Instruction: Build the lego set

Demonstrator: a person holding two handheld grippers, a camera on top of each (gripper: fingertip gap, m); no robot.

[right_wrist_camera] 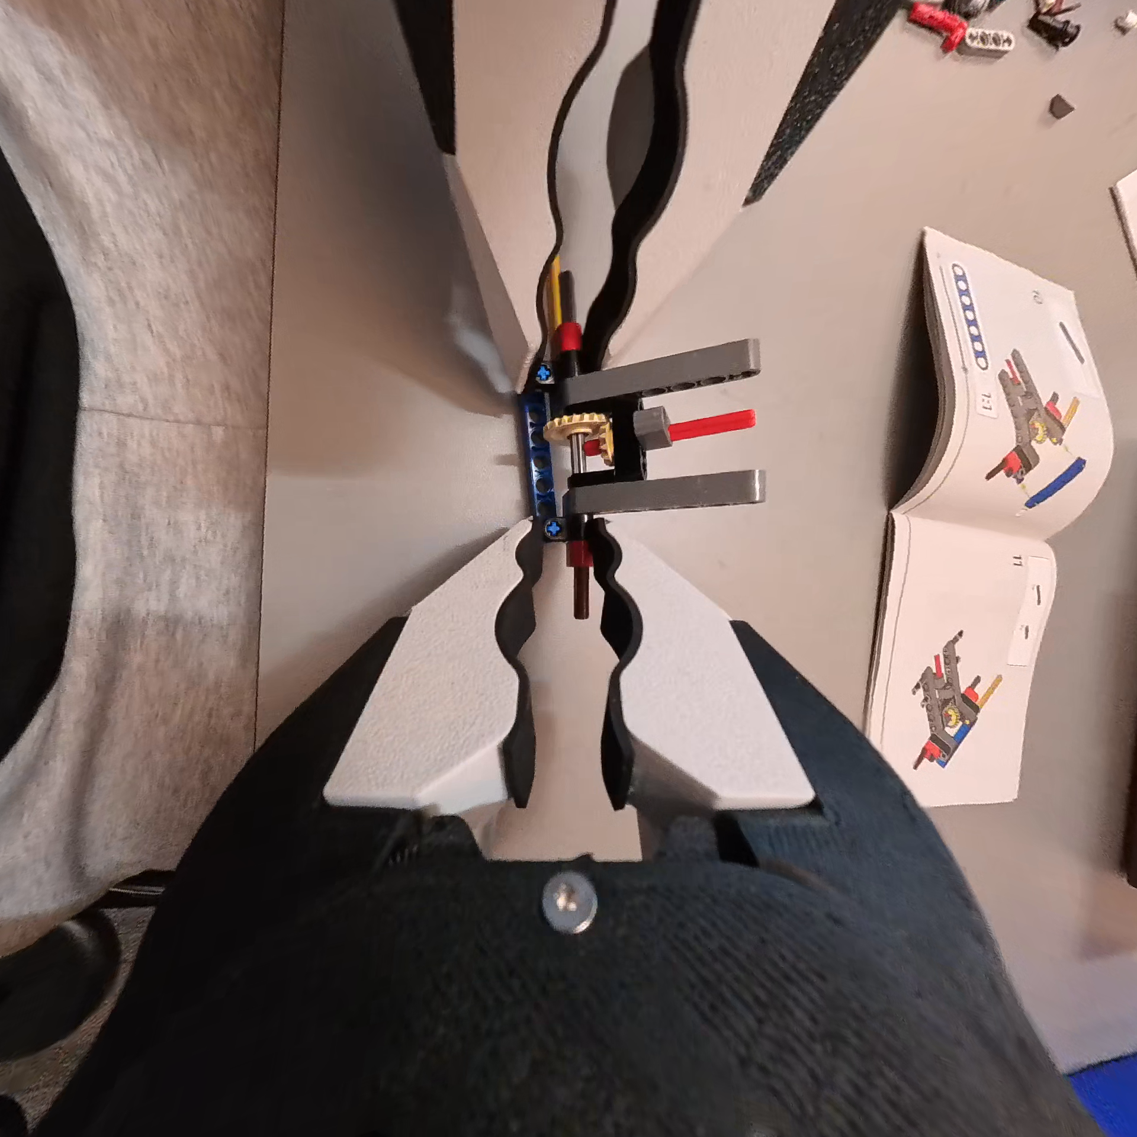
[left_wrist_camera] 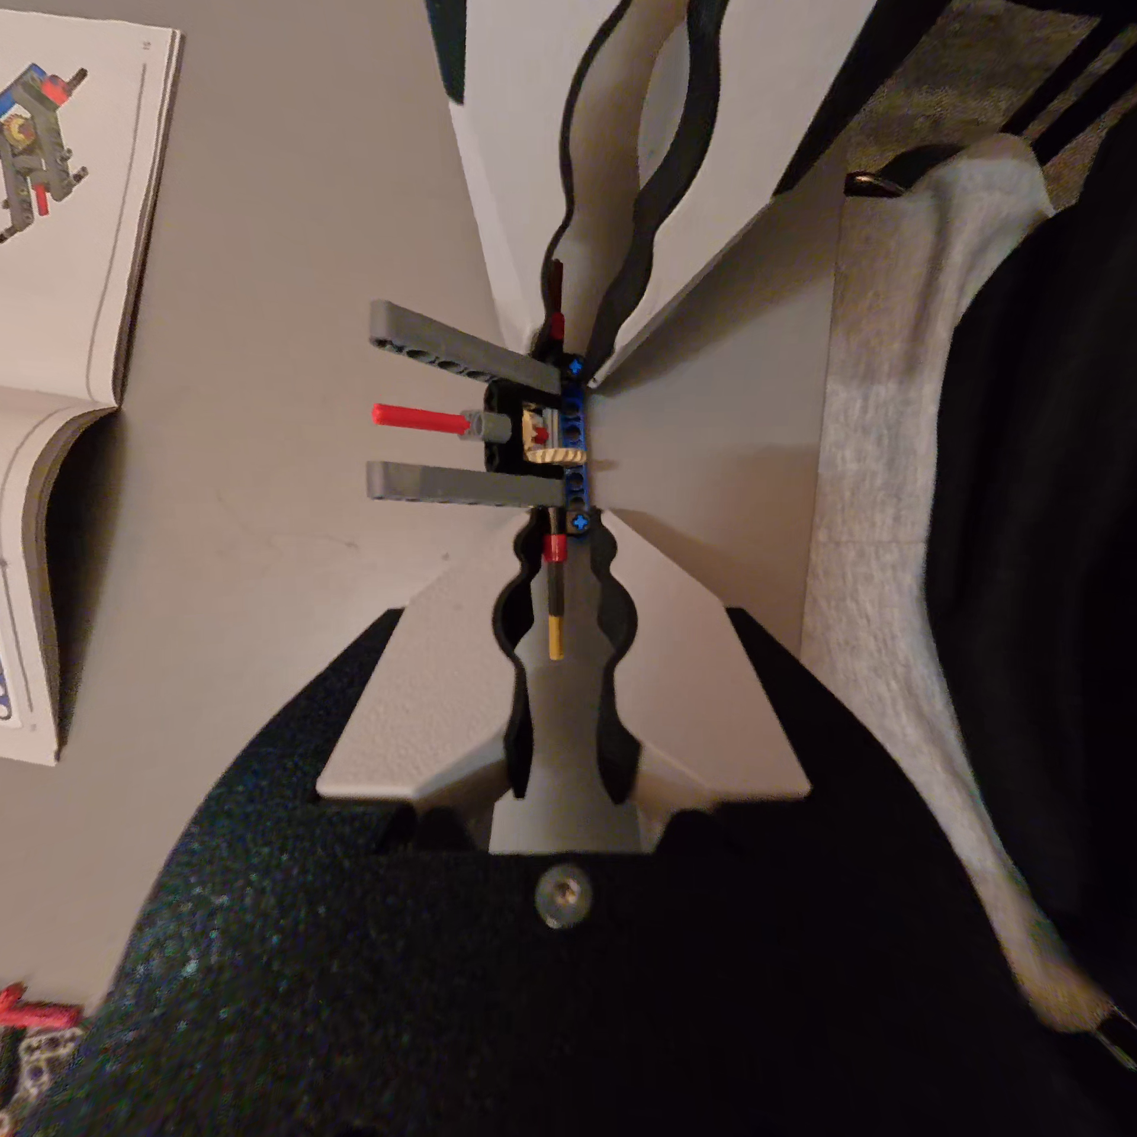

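Lego assembly (left_wrist_camera: 535,430), partly built from plastic Technic pieces, hangs in the air above the pale grey tabletop (left_wrist_camera: 277,554), pinned end to end between the two tools. The left gripper (left_wrist_camera: 563,535) comes at one end and the right gripper (right_wrist_camera: 569,535) at the opposite end, so the camera of each looks straight at the other. Both pairs of black wavy fingers are drawn almost together. The tips seem clamped on the assembly's ends, where a thin black axle with a red bush and yellow tip (left_wrist_camera: 554,590) runs back between the left fingers. Exact contact is hard to see. Holding it at both ends likely steadies it and leaves the working side free. Its short blue holed beam (right_wrist_camera: 538,455) faces the person's grey fabric clothing (right_wrist_camera: 154,430). The two dark grey beams (left_wrist_camera: 455,354), the tan bevel gear (right_wrist_camera: 578,424) and the red cross axle (right_wrist_camera: 710,424) point away from it. The open white instruction booklet (right_wrist_camera: 984,492) lies flat on the tabletop beyond the assembly's grey beams, probably kept there for checking against the drawing. Loose red, black and white Lego parts (right_wrist_camera: 960,24) sit farther off past the booklet, well apart from the assembly. Build looks mid-way, with more pieces to add.
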